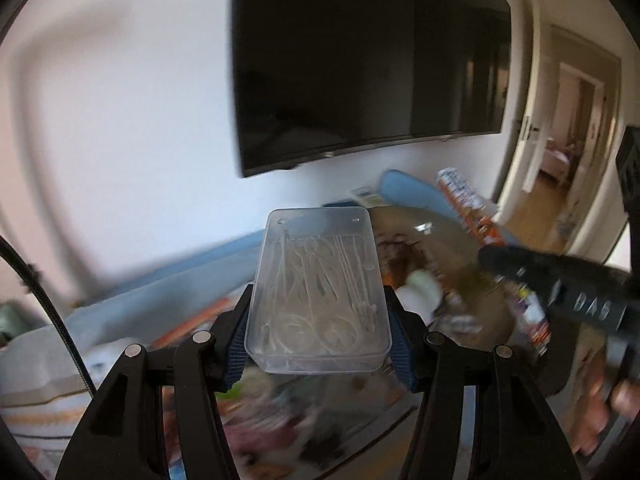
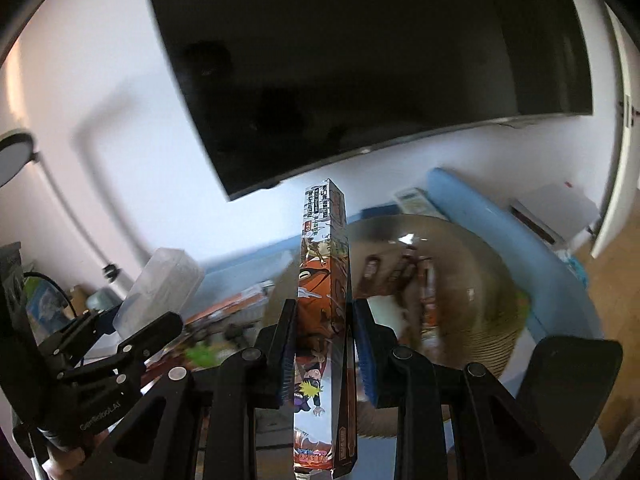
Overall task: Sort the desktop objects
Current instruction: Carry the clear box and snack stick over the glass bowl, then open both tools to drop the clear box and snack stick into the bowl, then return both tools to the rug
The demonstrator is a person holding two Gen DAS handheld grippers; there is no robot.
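My left gripper (image 1: 318, 340) is shut on a clear plastic box (image 1: 318, 292) with thin metal tools inside, held up above the desk. The same clear plastic box (image 2: 160, 288) shows at the left of the right wrist view, in the left gripper (image 2: 120, 332). My right gripper (image 2: 324, 348) is shut on a long, flat orange picture box (image 2: 324, 320), standing on edge between its blue pads. That orange picture box (image 1: 480, 220) and the right gripper's black body (image 1: 560, 280) appear at the right of the left wrist view, blurred.
A big glass bowl (image 2: 460, 280) lies on a blue-edged desk (image 2: 500, 232) strewn with blurred items. A dark wall screen (image 1: 360, 60) hangs above. A white remote (image 2: 412, 200) lies at the back. An open doorway (image 1: 560, 152) is on the right, a lamp (image 2: 16, 160) on the left.
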